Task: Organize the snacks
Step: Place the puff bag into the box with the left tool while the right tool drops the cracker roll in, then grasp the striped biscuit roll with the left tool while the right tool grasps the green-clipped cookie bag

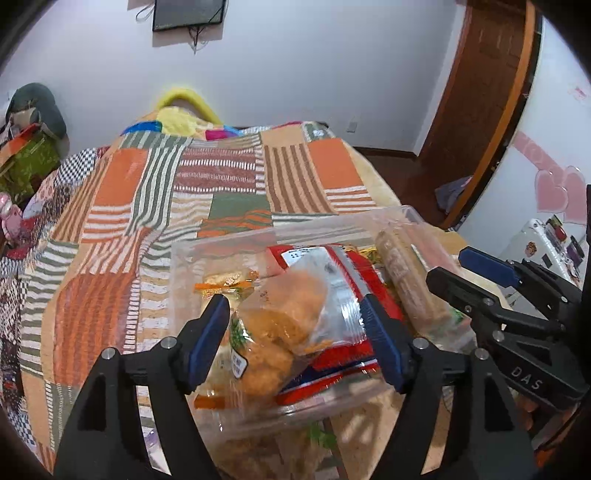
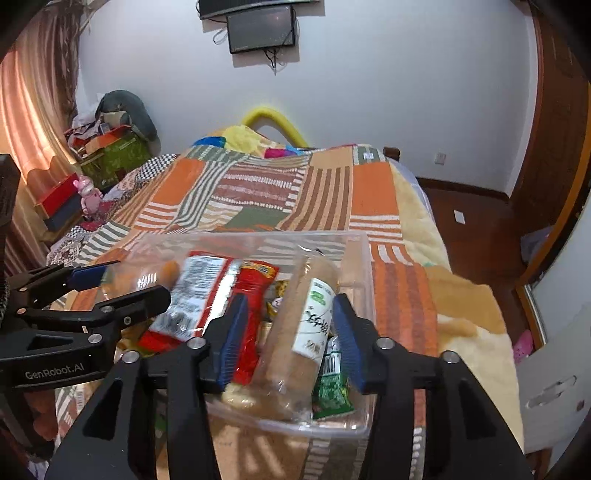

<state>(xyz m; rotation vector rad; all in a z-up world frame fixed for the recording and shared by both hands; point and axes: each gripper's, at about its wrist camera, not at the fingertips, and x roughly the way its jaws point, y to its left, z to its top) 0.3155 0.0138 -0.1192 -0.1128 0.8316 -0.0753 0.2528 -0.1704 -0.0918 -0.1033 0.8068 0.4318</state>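
Observation:
A clear plastic bin (image 1: 258, 236) (image 2: 354, 258) sits on the patchwork bedspread and holds several snack packs. My left gripper (image 1: 293, 321) is open, its blue pads on either side of a clear bag of orange fried snacks (image 1: 284, 332) above the bin's near edge. A red pack (image 1: 332, 365) lies under that bag. My right gripper (image 2: 290, 325) is open around a long tan biscuit roll (image 2: 299, 354) with a white and green label. A red pack (image 2: 251, 314) and a green pack (image 2: 332, 391) lie beside it. Whether any pad touches a pack I cannot tell.
The bed with the striped orange and green bedspread (image 1: 184, 192) stretches away behind the bin. A wooden door (image 1: 480, 110) and dark floor are to the right. Boxes and clutter (image 2: 110, 147) stand at the far left by a curtain. A screen (image 2: 258, 29) hangs on the wall.

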